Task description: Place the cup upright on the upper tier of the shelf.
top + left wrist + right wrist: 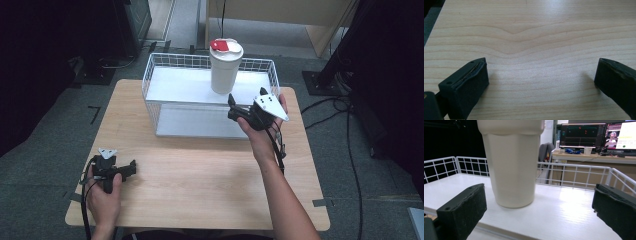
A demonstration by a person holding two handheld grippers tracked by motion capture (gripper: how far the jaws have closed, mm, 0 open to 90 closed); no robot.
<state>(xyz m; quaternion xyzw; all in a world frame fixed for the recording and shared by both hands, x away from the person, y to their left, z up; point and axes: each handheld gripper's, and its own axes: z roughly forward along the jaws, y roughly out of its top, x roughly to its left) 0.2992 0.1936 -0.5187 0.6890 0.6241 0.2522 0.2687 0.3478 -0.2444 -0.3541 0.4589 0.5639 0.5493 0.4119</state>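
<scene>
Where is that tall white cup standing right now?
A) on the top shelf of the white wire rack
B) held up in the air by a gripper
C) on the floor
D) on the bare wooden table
A: the white cup stands upright on the white wire rack's top shelf, with the right gripper open just in front of it, not touching.

Both grippers black. Right gripper [246, 100]: grey three-cornered plate [270, 107] on top, black cable [278, 145] trailing along forearm. Left gripper [131, 168]: smaller grey plate [107, 152], looped black cable [88, 181]. Blocky padded fingers [464, 210]. Forearms unsleeved.
</scene>
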